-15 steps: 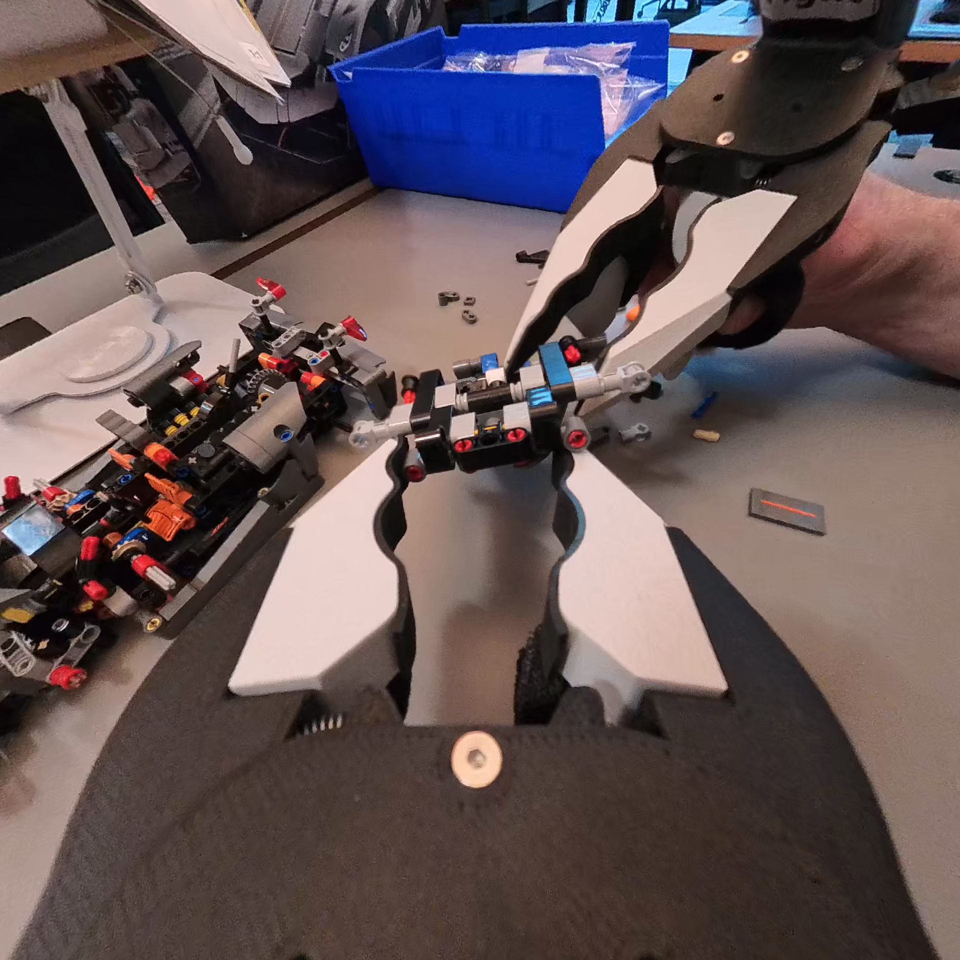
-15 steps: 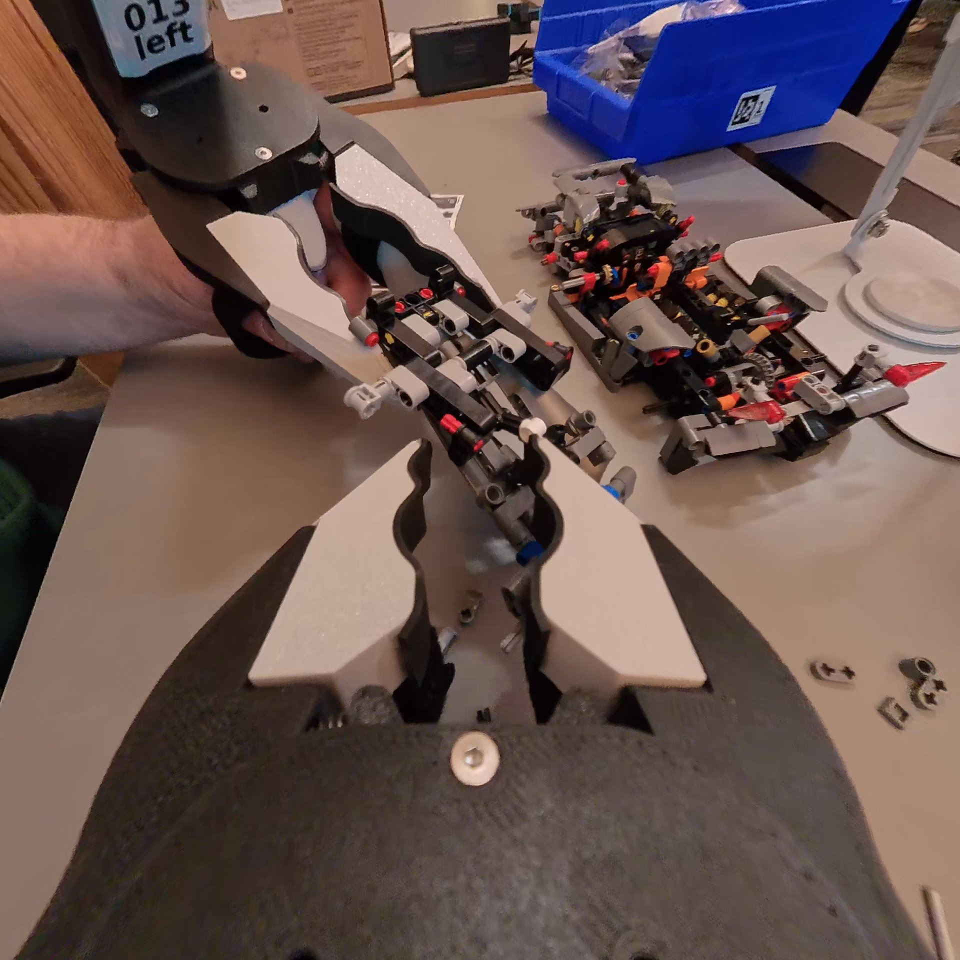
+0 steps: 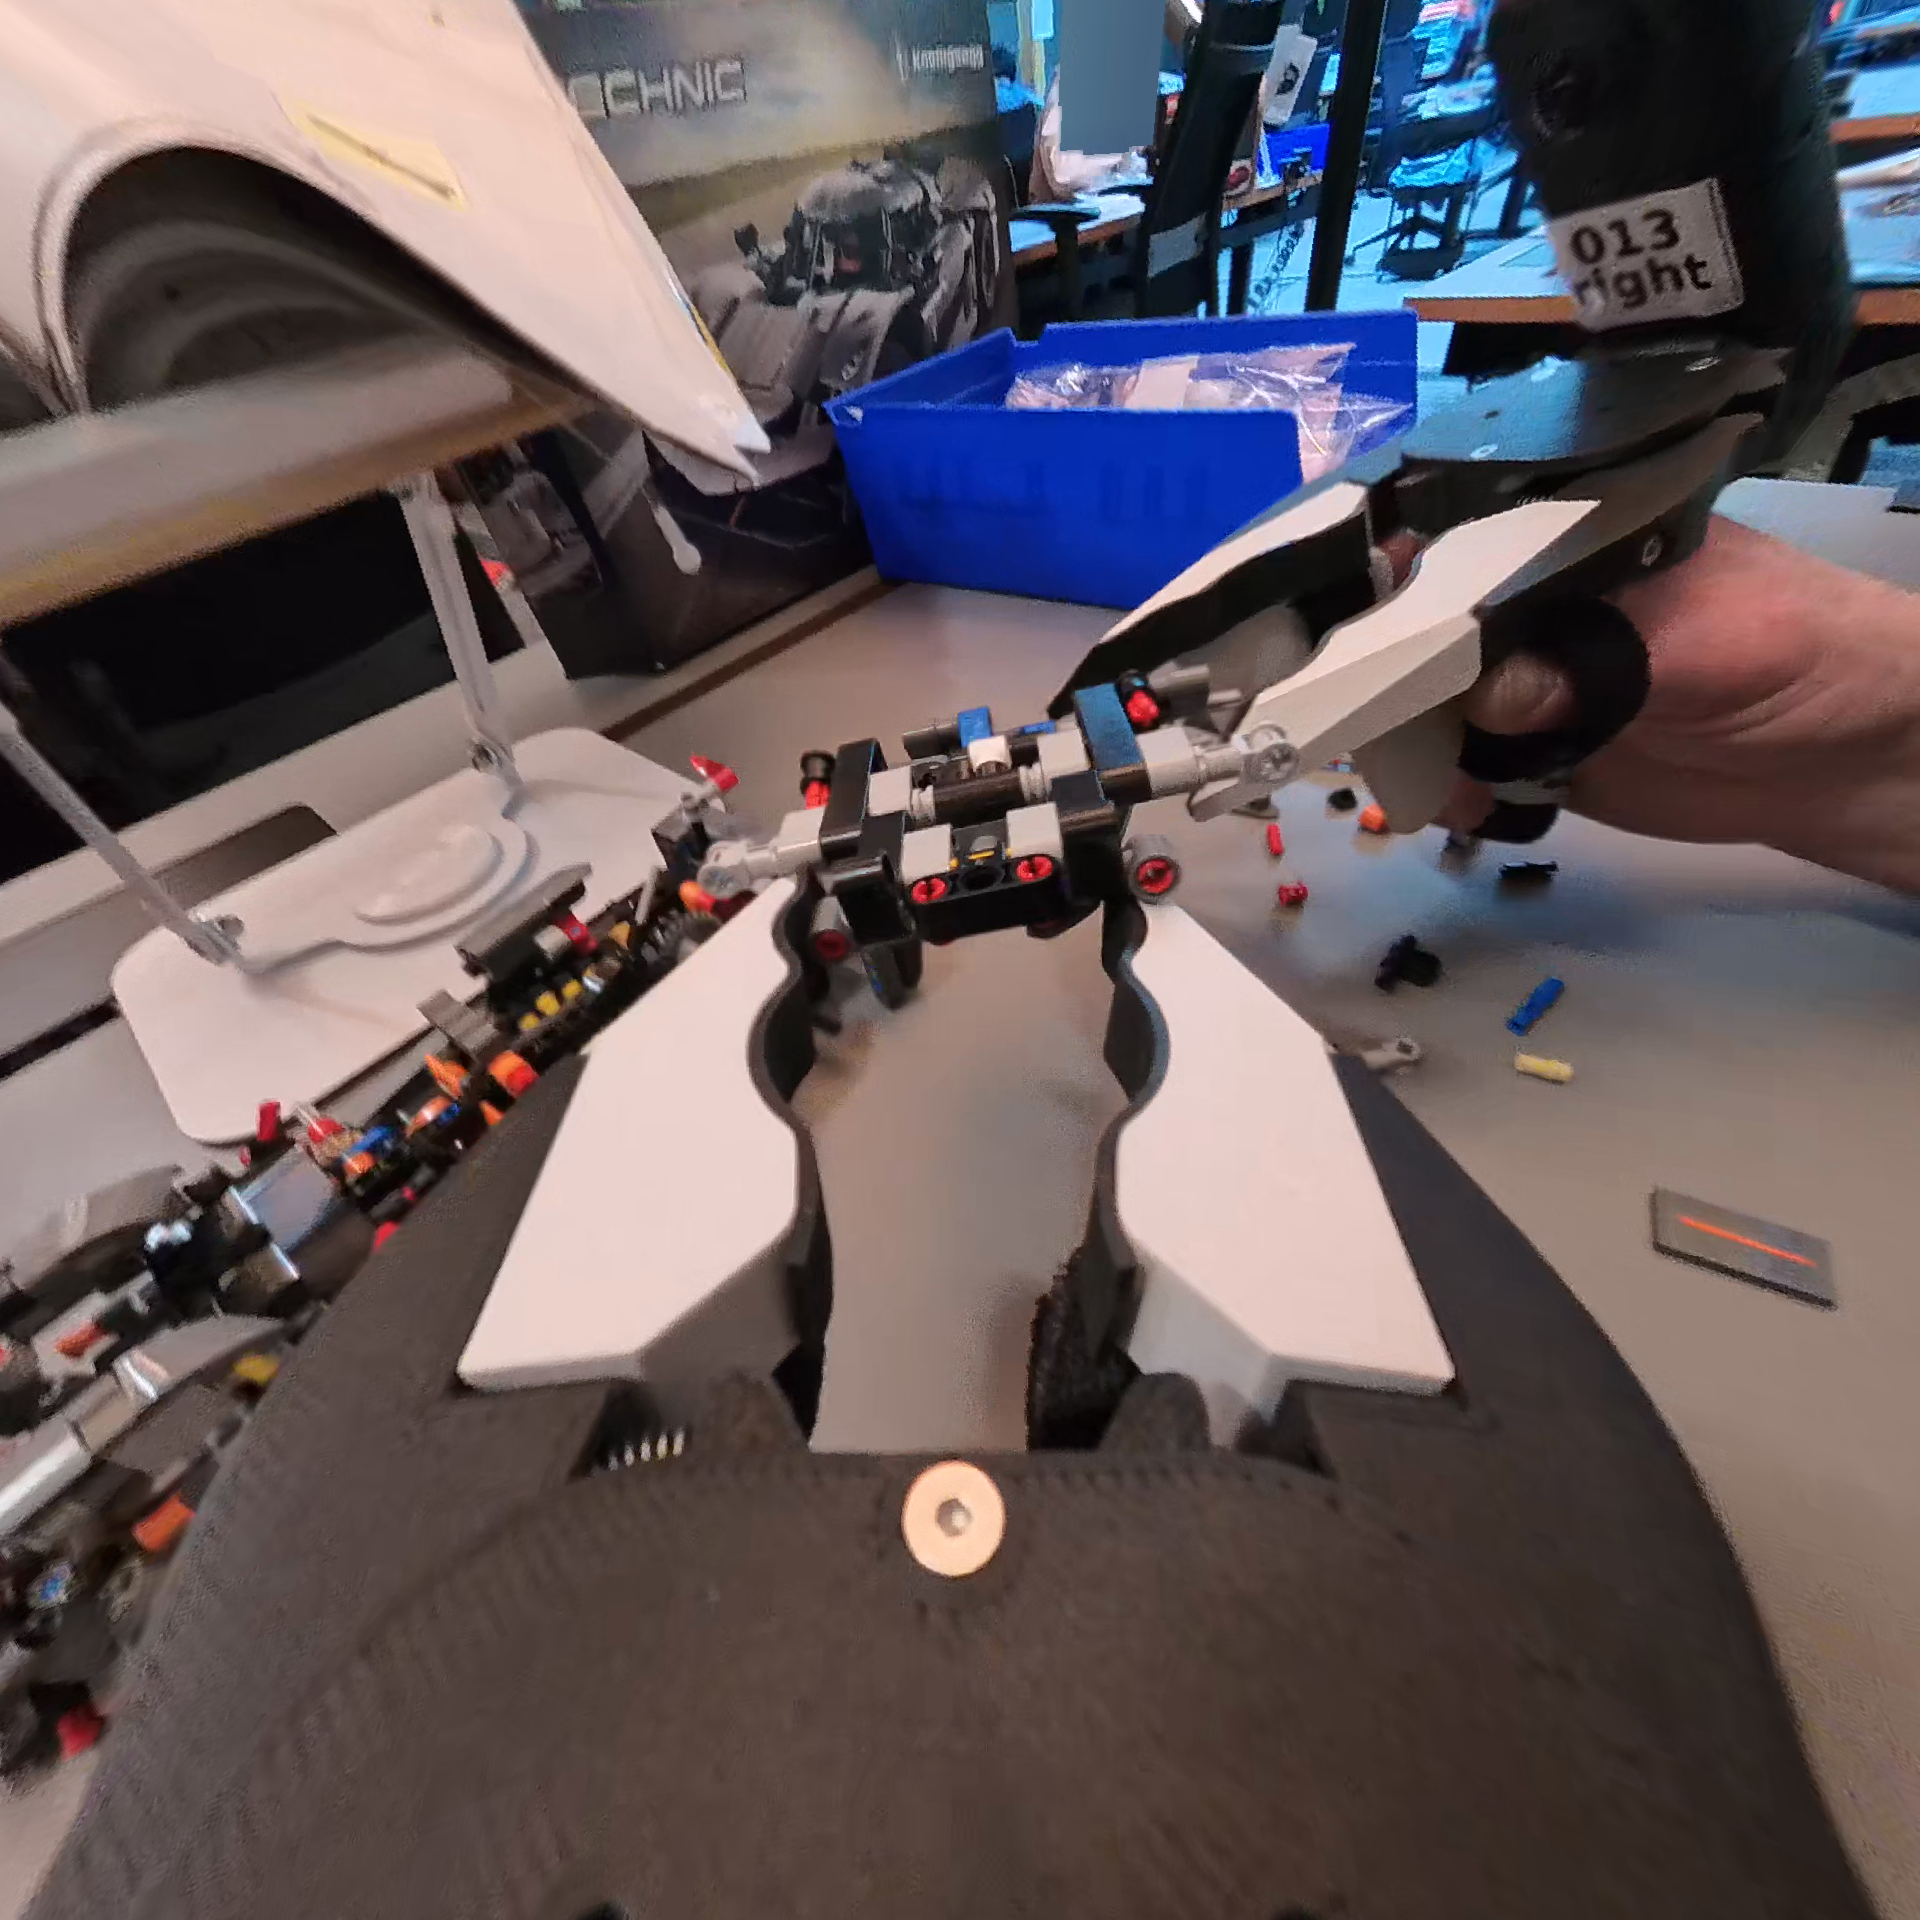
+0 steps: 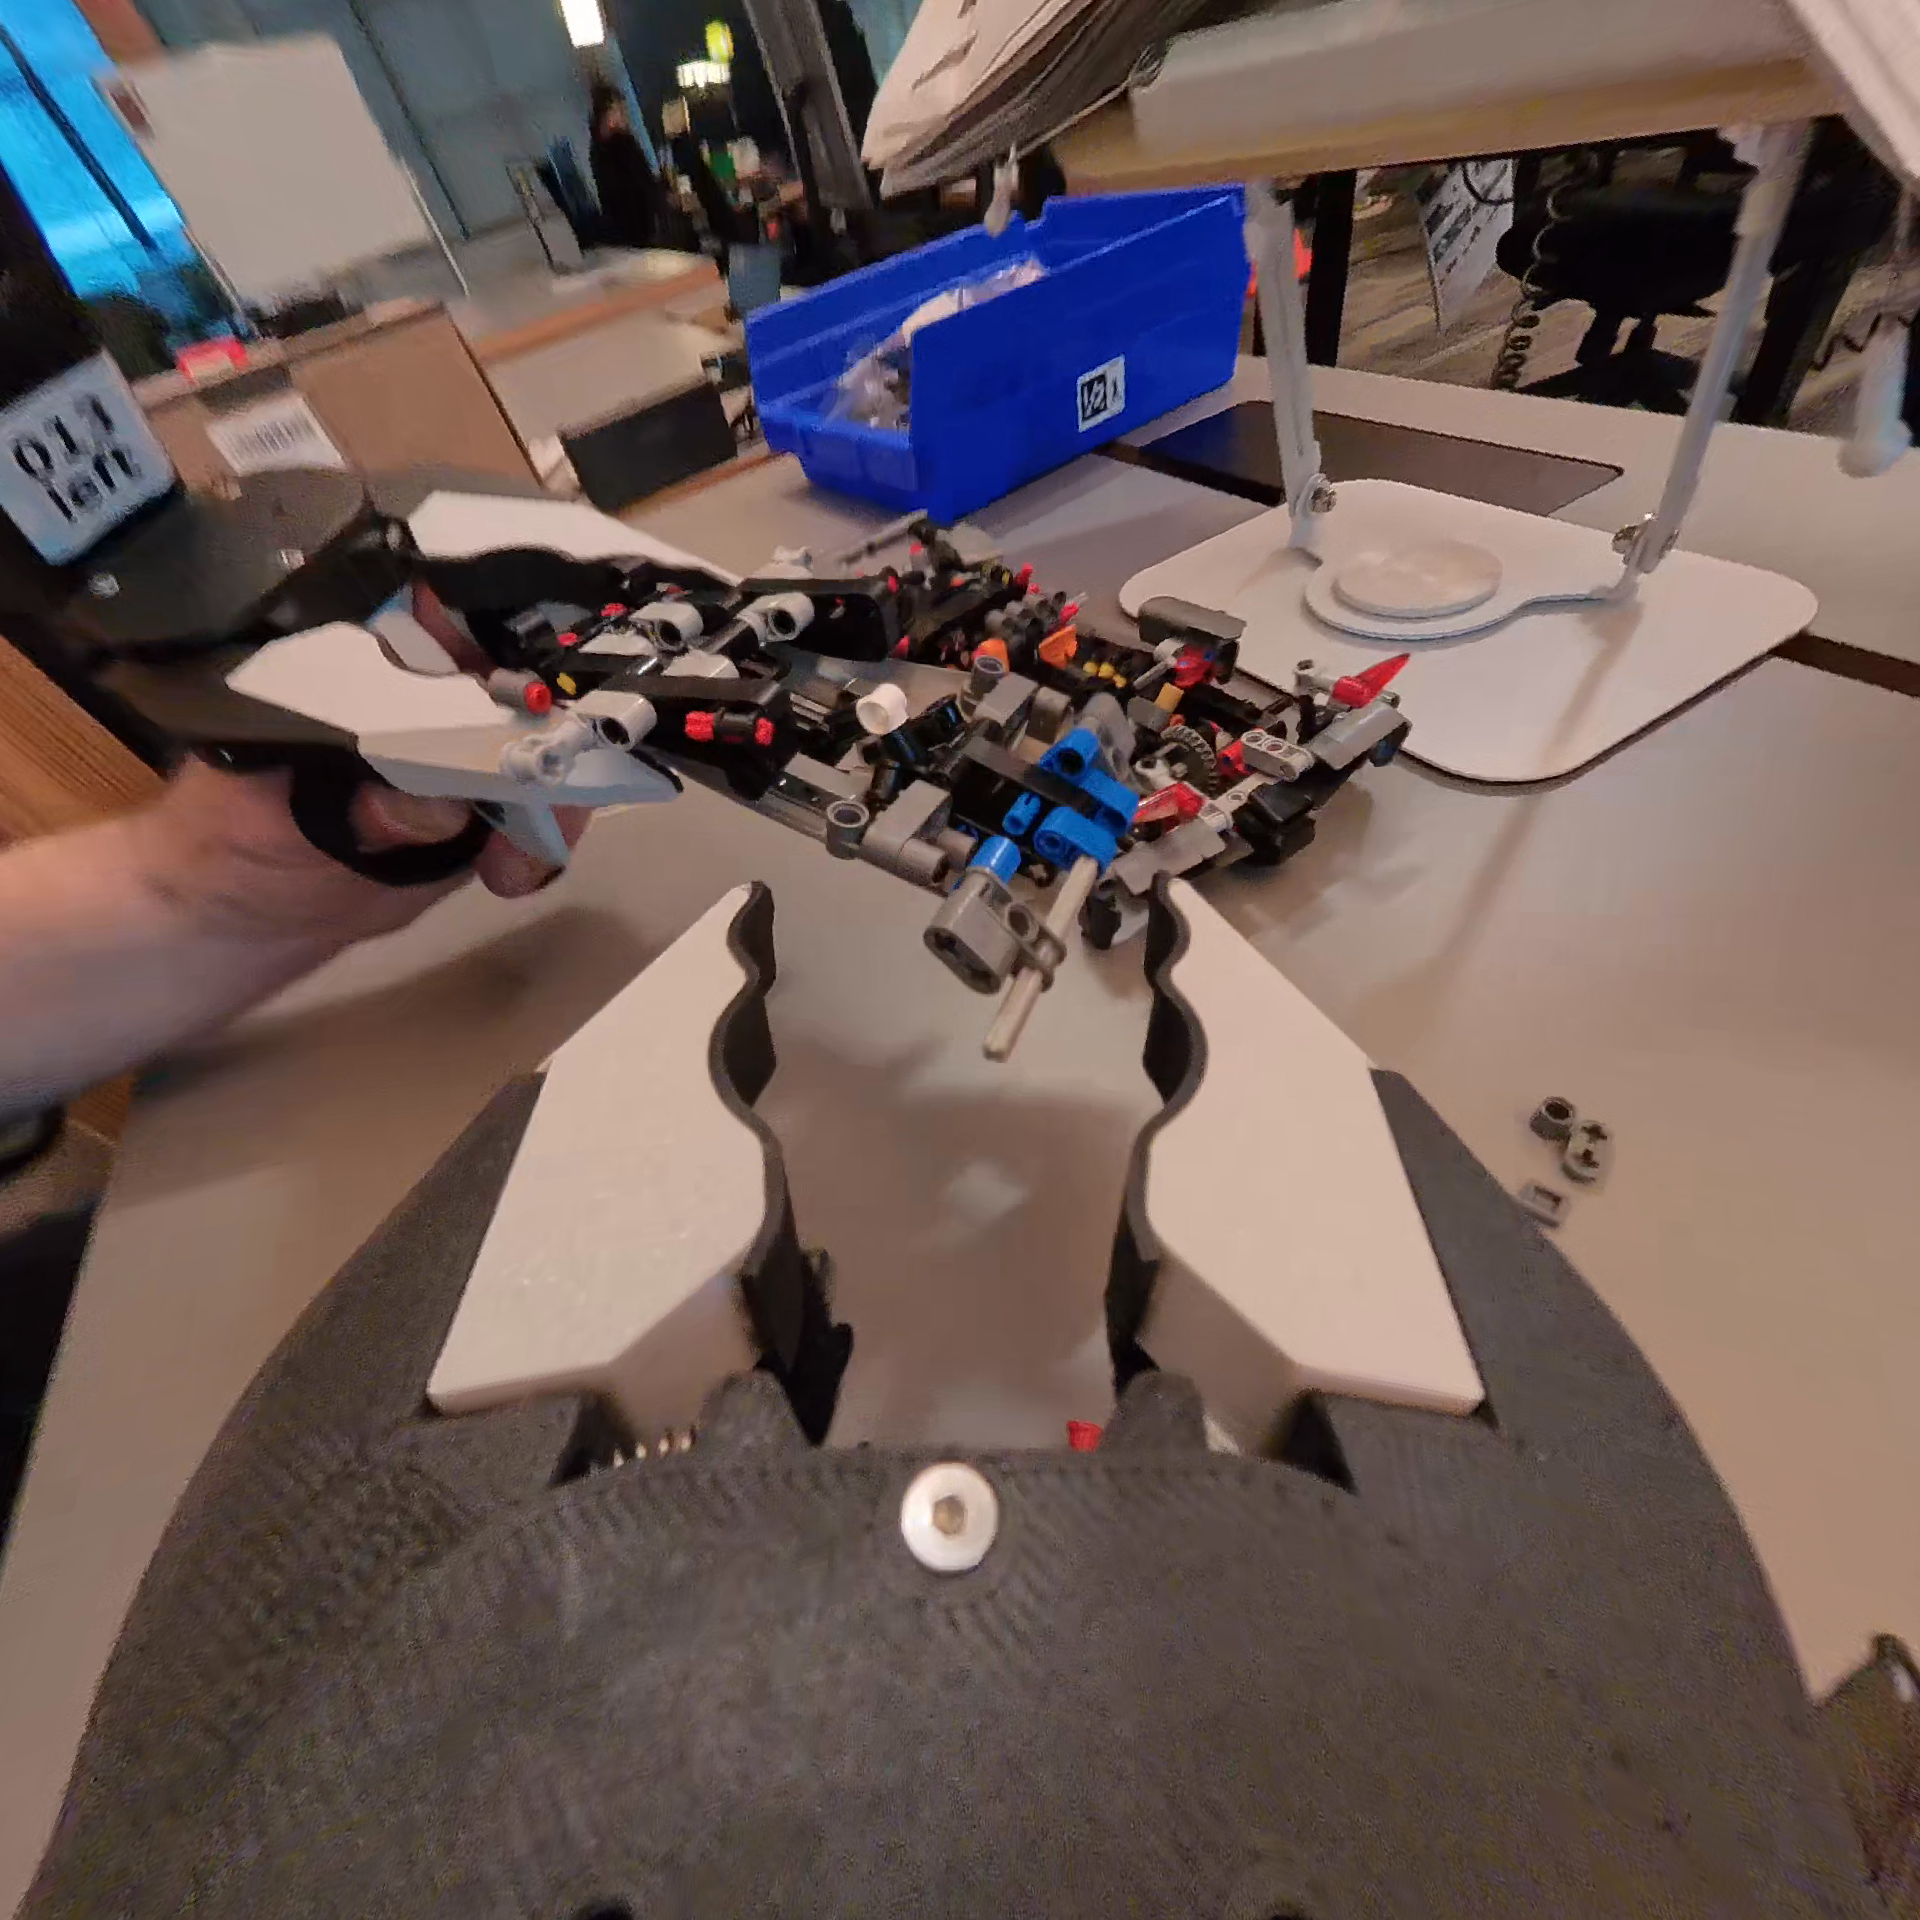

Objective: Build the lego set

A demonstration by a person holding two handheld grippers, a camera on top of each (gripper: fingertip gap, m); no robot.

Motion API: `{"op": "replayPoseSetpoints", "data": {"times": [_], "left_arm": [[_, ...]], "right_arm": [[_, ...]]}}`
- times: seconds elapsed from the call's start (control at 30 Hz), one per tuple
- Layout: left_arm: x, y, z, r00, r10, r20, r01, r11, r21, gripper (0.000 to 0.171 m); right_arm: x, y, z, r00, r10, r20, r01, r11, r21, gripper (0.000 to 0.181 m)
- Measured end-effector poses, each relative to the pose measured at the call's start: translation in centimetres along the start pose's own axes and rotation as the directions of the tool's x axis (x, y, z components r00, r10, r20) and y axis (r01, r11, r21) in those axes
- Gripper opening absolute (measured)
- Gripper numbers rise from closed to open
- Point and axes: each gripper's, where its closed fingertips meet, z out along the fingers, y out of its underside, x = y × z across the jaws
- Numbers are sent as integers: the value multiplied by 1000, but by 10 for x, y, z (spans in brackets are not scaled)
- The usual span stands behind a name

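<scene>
The left gripper [image 3: 961,914] has its grey fingers closed onto the near end of a black-and-grey lego sub-assembly [image 3: 977,821], held up off the table [image 3: 1621,1101] at 12 o'clock in the left wrist view. In that view the right gripper [image 3: 1153,717] comes in from 2 o'clock, held by a hand [image 3: 1756,707]; its two fingers lie close together against the sub-assembly's far end, though whether they actually pinch it I cannot tell.

From the right wrist view, the right gripper's own jaws stand moderately apart with nothing touching the pads, and the sub-assembly's tail (blue connectors and a pale grey axle) hangs just ahead of the tips at 12 o'clock. The left gripper enters from 9 o'clock, clamped on the piece.

The larger lego chassis [image 4: 1174,696] lies on the table behind the sub-assembly, at 1 o'clock. A blue bin [image 4: 997,343] sits beyond it at 12 o'clock, and a white stand base [image 4: 1507,634] at 2 o'clock. Loose small pieces [image 3: 1455,935] are scattered at 3 o'clock in the left wrist view.
</scene>
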Motion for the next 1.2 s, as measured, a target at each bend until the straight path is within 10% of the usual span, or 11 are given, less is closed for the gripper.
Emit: {"op": "replayPoseSetpoints", "data": {"times": [0.43,0.8,1.2], "left_arm": [[11,-40,32,989,148,28,-150,982,118,53],[23,-47,43,952,301,61,-306,943,133,52],[30,-48,44,961,278,-4,-274,950,150,59]], "right_arm": [[14,-29,-23,781,501,372,-588,790,171,67],[15,-46,-42,585,557,590,-760,630,160,39],[19,-51,-52,618,515,594,-736,645,206,15]]}}
